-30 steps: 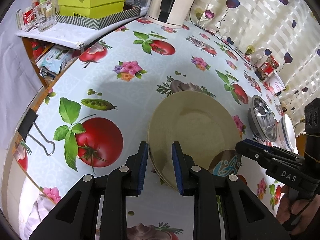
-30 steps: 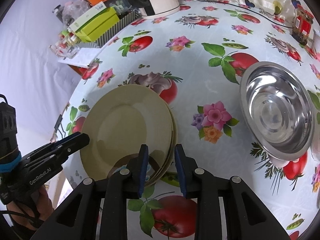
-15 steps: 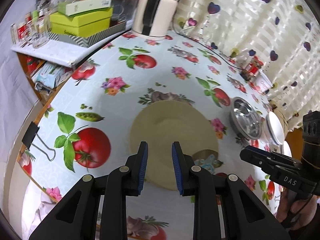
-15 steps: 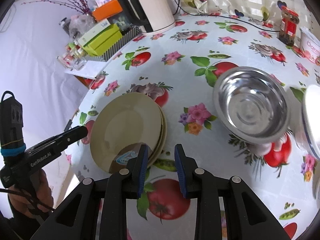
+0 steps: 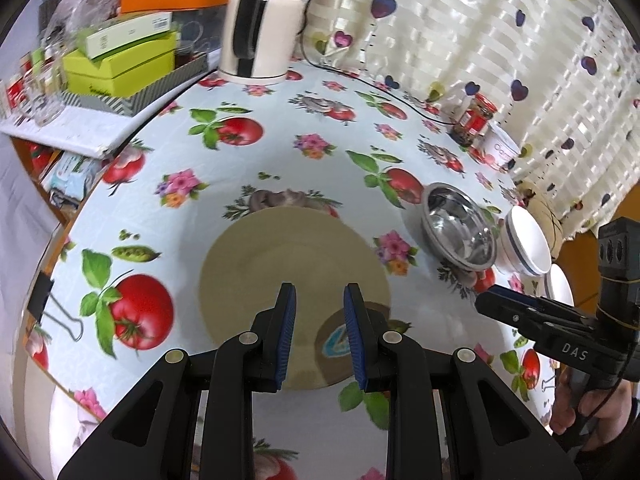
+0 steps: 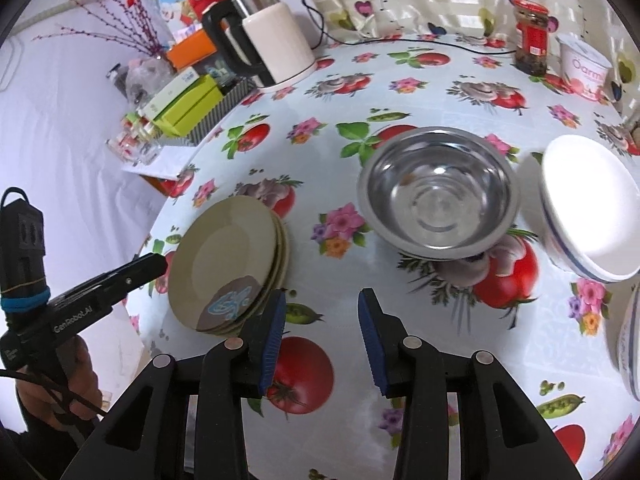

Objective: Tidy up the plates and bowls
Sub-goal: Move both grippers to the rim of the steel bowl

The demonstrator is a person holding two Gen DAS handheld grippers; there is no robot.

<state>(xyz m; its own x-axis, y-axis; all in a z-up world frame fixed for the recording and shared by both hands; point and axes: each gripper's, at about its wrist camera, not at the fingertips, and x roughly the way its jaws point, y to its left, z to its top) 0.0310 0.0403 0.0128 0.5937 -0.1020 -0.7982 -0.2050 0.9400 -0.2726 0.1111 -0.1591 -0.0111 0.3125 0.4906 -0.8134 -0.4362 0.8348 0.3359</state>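
Observation:
A stack of beige plates [image 5: 288, 264] lies on the table, also in the right wrist view [image 6: 228, 260]. A steel bowl [image 6: 438, 192] stands to its right, also in the left wrist view [image 5: 458, 226]. A white bowl with a blue stripe [image 6: 588, 208] is beside it, also in the left wrist view [image 5: 524, 246]. Another white bowl's rim [image 6: 628, 340] shows at the right edge. My left gripper [image 5: 320, 308] is open and empty above the plates' near side. My right gripper [image 6: 322, 314] is open and empty above the cloth, right of the plates.
A tomato-print tablecloth [image 5: 280, 152] covers the table. A kettle [image 6: 264, 48] and green boxes [image 5: 120, 64] stand at the back left. A red-lidded jar [image 6: 530, 36] and yogurt tub [image 6: 584, 66] stand at the back right by the curtain. A binder clip [image 5: 44, 300] holds the left edge.
Both grippers have lifted and pulled back from the plate stack. The right gripper has opened wider and turned toward the bowls.

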